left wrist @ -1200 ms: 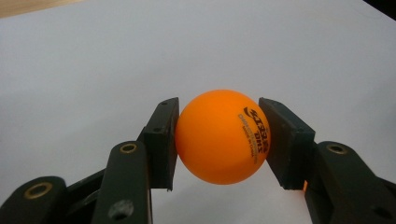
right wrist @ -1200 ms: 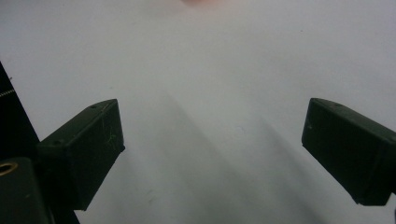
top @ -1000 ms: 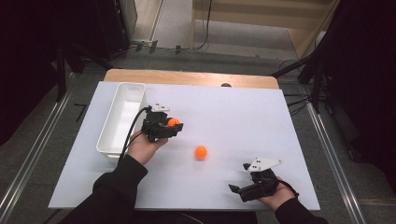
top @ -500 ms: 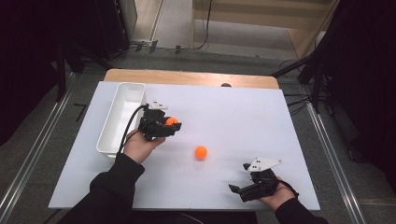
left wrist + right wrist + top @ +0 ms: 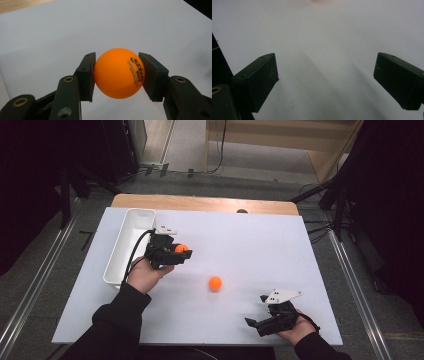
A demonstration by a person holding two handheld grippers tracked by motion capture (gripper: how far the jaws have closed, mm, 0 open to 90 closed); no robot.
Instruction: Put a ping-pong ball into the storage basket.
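An orange ping-pong ball (image 5: pixel 118 73) with dark printed lettering sits pinched between both pads of my left gripper (image 5: pixel 117 75), held above the white table. In the high view that ball (image 5: pixel 181 248) shows at the tip of the left gripper (image 5: pixel 182 253), just right of the white tray (image 5: pixel 116 265). A second orange ball (image 5: pixel 215 283) lies loose on the table near the middle. My right gripper (image 5: pixel 256 311) rests low near the front right edge, jaws wide apart with bare table between them (image 5: pixel 325 82).
The long white tray stands at the table's left side, open side up. A wooden strip (image 5: pixel 200 204) runs along the far edge of the white table (image 5: pixel 250 240). A small dark knob (image 5: pixel 242 211) sits at that far edge. Dark floor surrounds the table.
My left gripper has shifted a little to the left and toward the tray with the ball still in it. The right gripper and the loose ball have stayed put.
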